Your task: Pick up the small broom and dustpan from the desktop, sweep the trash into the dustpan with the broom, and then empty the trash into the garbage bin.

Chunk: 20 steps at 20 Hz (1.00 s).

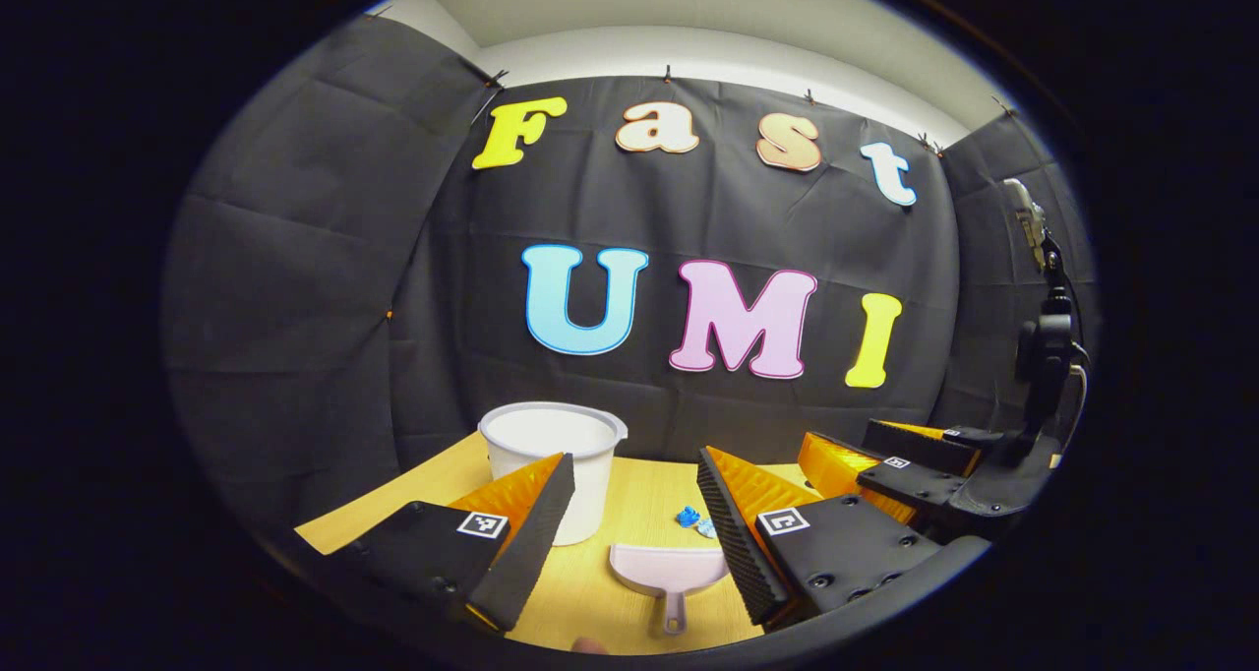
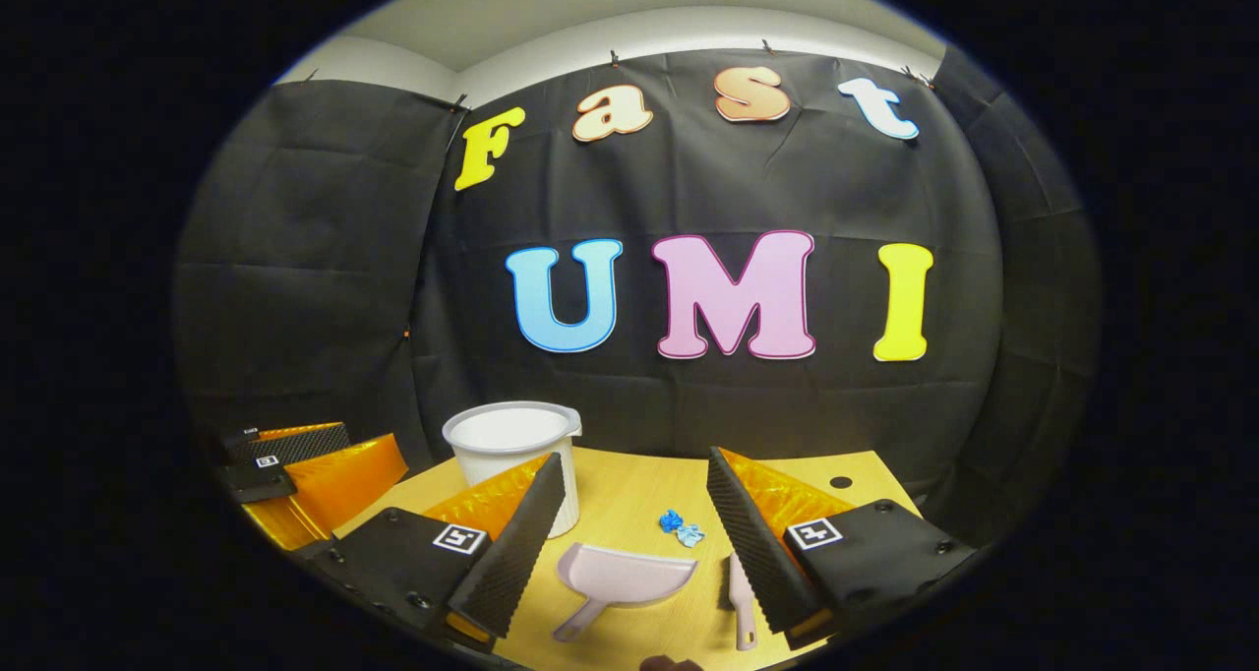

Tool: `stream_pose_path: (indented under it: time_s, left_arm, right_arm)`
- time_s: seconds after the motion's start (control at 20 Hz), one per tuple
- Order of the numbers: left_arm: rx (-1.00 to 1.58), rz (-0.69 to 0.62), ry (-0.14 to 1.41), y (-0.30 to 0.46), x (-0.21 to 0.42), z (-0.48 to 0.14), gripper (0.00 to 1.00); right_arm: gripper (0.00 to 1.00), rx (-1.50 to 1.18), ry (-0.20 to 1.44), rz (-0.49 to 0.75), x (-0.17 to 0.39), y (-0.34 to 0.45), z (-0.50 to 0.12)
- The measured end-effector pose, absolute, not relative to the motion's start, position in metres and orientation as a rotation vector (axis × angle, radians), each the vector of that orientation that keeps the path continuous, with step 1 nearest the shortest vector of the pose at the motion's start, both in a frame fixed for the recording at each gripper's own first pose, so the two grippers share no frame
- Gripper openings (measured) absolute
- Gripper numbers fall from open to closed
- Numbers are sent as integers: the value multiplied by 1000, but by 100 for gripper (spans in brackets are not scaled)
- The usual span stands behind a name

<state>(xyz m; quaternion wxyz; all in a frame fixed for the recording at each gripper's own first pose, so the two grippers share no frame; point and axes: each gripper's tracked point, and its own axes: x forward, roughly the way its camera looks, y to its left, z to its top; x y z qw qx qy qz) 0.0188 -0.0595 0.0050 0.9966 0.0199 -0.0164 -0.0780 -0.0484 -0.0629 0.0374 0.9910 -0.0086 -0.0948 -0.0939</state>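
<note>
Both grippers hang above the near edge of the wooden desk (image 2: 629,499), and neither holds anything. In the left gripper view, the left gripper (image 1: 634,518) has its two fingers spread wide apart, with bare desk between them. The dustpan (image 1: 669,568) lies flat on the wood just ahead of that gap, its handle pointing back toward the camera and its mouth facing away. Just beyond the dustpan's mouth sits the trash (image 1: 694,520), a small blue crumpled scrap, apart from the pan. To the left stands the white bin (image 1: 551,455), upright near the back of the desk, partly hidden behind the left finger. Off to the right in that view, the right gripper (image 1: 885,459) shows from the side, well clear of the pan. In the right gripper view, the right gripper (image 2: 634,523) is also wide open, empty between its fingers. There the dustpan lies ahead and slightly left, and the small broom (image 2: 740,597) lies on the desk just beside the right finger, its handle pointing toward the camera, close to the pan but not touching it.
</note>
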Motion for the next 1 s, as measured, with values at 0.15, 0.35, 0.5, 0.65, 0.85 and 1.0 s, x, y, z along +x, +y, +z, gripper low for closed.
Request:
stream_pose_path:
  time_s: [0.15,0.35,0.5,0.65,0.85,1.0]
  left_arm:
    - [31,-201,-20,-66,24,-1,77]
    - [22,-247,4,-68,37,-7,75]
    - [60,-268,5,-61,42,-13,75]
    - [77,-299,4,-52,38,-21,75]
    - [47,-358,24,-49,34,-40,75]
    - [-12,-387,40,-51,38,-43,75]
  right_arm:
    - [95,-18,-236,-224,-58,-70,47]
    - [95,-51,-286,-307,-69,-83,56]
    - [94,-82,-267,-353,-76,-83,48]
    - [95,-106,-312,-455,-98,-93,57]
    - [95,-123,-293,-533,-111,-91,52]
    - [92,-176,-289,-552,-122,-86,57]
